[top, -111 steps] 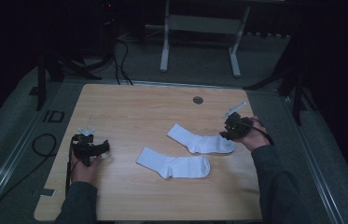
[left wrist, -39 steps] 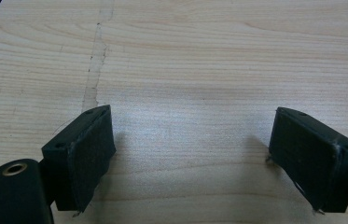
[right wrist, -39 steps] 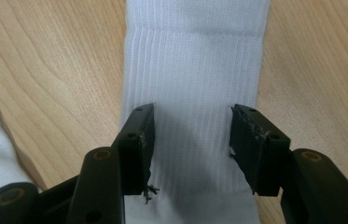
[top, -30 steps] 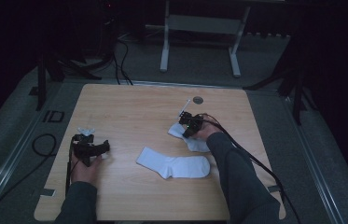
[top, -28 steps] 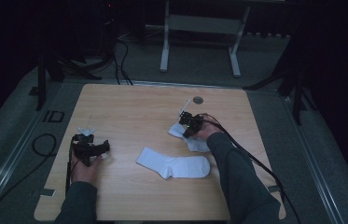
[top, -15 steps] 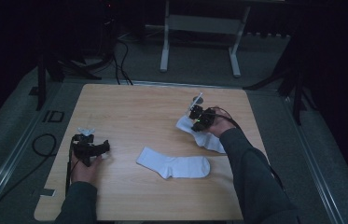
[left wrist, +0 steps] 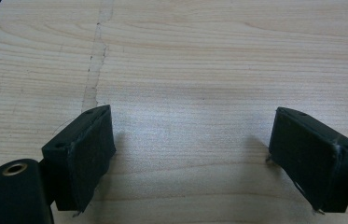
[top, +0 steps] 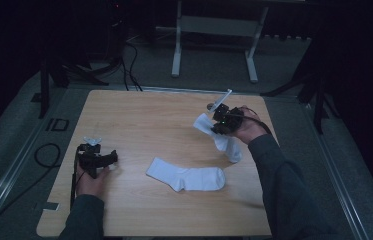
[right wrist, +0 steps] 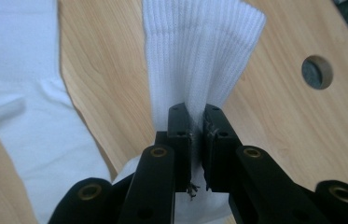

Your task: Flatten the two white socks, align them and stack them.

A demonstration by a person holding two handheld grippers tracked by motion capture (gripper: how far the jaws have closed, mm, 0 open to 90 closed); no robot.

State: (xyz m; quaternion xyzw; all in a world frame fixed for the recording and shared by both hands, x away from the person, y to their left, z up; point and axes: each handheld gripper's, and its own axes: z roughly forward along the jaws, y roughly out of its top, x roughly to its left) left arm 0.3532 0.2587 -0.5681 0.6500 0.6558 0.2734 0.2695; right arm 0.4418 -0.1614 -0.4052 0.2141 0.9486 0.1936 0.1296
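The right gripper (right wrist: 196, 135) pinched a white ribbed sock (right wrist: 199, 51) by its cuff; the left gripper (left wrist: 199, 154) stood wide over the bare wooden table (left wrist: 199, 56), no writing readable

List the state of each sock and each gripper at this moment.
Held sock: pinched by its ribbed cuff, lifted, toe end hanging towards the table.
Other sock: lying flat on the table, untouched.
Right gripper: shut on the held sock.
Left gripper: open, nothing between its jaws, low over bare wood.
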